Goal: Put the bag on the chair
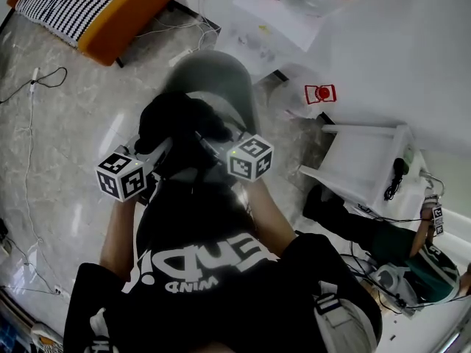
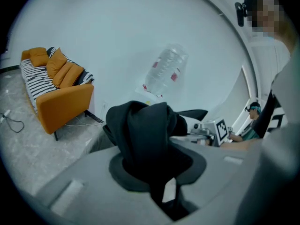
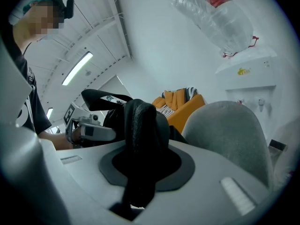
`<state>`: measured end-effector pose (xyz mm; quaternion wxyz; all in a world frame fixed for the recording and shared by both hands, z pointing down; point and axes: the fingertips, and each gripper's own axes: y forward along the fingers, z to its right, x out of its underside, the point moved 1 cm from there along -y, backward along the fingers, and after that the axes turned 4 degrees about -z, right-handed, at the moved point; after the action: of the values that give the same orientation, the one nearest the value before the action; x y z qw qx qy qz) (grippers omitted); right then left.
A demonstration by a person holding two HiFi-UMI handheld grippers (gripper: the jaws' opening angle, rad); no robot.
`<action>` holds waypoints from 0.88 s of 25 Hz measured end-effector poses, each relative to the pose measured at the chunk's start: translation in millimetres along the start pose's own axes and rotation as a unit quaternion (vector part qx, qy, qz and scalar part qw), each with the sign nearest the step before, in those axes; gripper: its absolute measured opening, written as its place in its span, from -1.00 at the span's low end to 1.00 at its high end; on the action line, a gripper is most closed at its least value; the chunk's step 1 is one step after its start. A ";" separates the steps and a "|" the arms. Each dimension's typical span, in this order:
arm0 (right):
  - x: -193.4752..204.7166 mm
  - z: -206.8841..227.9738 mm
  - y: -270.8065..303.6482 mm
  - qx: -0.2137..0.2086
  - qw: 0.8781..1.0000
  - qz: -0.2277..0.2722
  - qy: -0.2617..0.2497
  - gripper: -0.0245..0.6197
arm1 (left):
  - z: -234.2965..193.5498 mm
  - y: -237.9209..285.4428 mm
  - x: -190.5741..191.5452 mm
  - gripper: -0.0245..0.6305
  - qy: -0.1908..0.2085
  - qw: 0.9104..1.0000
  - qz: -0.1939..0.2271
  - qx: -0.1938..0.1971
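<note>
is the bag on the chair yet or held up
Held up: black bag bunched in left gripper and right gripper, short of the grey chair.

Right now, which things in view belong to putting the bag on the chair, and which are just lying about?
Part of the job:
- black bag, clamped by the left gripper and the right gripper
- grey chair, below the bag

Just lying about:
- orange sofa
- water bottle
- floor cables
- white table

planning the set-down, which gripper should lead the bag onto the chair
Right, probably. Both are shut on the bag, but the chair stands large before the right gripper; the left gripper hardly faces it.
</note>
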<state>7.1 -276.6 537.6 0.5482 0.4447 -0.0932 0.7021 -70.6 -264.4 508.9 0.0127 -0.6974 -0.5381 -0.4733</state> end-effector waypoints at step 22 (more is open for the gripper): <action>12.4 79.1 72.8 -0.008 0.997 -0.072 0.036 -0.69 | -98.9 51.5 12.1 -0.65 -0.060 0.997 -0.028 -0.034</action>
<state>-13.7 -344.8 619.0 0.6036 0.4207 -0.0470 0.6756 -95.6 -329.3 596.9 -0.0561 -0.7091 -0.5407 -0.4491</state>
